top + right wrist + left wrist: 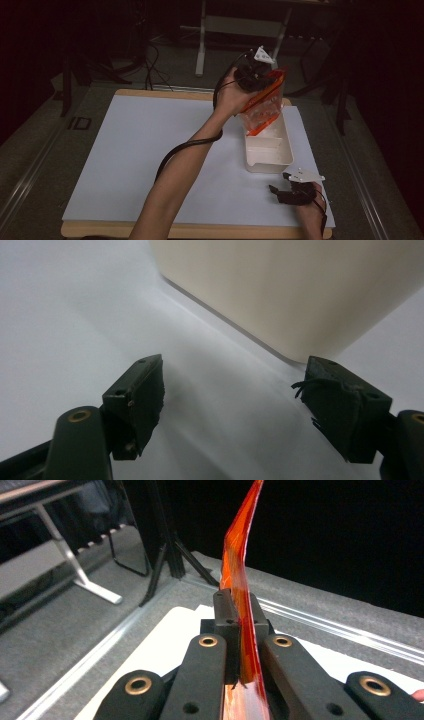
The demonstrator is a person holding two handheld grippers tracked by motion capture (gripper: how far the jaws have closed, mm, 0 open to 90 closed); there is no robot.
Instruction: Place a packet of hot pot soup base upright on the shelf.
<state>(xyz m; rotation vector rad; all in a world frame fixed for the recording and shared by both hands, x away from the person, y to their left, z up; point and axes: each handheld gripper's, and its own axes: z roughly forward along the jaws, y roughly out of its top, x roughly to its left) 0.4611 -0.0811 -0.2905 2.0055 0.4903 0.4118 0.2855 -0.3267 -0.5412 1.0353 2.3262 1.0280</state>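
In the high view, the left gripper is raised over the far end of the white tray and clamps the orange top edge of a clear plastic bag, which hangs down into the tray. The right gripper, jaws spread, rests on the white table just in front of the tray's near end.

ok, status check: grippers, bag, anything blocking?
Left gripper shut on clear plastic bag with orange zip edge, held above white plastic bin. Right gripper open, low over white table near bin. Nothing blocking.
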